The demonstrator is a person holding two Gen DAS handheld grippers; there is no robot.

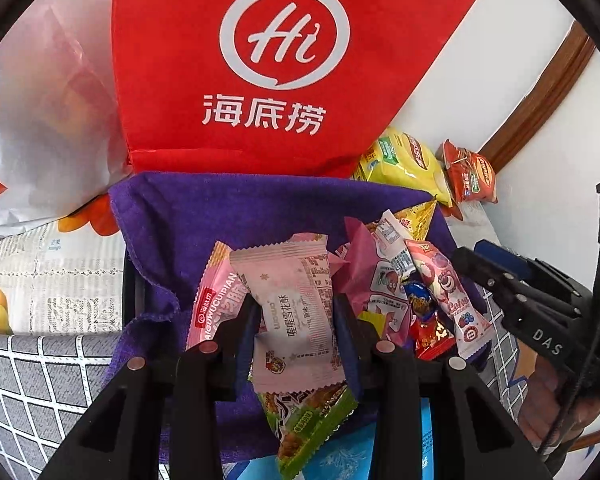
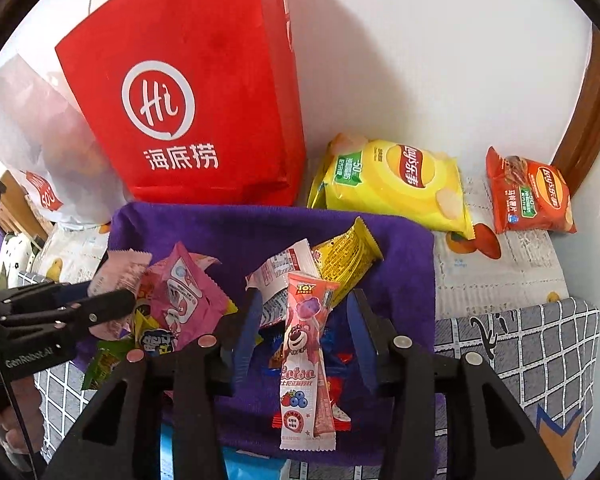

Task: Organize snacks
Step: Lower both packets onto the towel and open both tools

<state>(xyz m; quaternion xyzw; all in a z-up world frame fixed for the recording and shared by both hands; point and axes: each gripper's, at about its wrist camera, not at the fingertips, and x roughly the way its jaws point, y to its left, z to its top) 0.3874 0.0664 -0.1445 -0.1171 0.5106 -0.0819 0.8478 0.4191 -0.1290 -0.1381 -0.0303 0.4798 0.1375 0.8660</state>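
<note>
Pink snack packet (image 1: 296, 312) is clamped in the left gripper (image 1: 296, 320); the right gripper (image 2: 304, 336) stands apart around a Lotso stick (image 2: 306, 360).

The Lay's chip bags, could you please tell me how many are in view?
2: a yellow Lay's bag beside the red bag, and a smaller orange Lay's bag further right. Others may be hidden.

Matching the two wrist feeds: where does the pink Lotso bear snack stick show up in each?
Left wrist: the Lotso stick lies right of centre on the purple cloth, pointing down-right, just left of the other gripper.
Right wrist: the Lotso stick is at centre, upright in the picture, between the open jaws without touching them.
Shared landmark: the red Hi bag behind the cloth.
</note>
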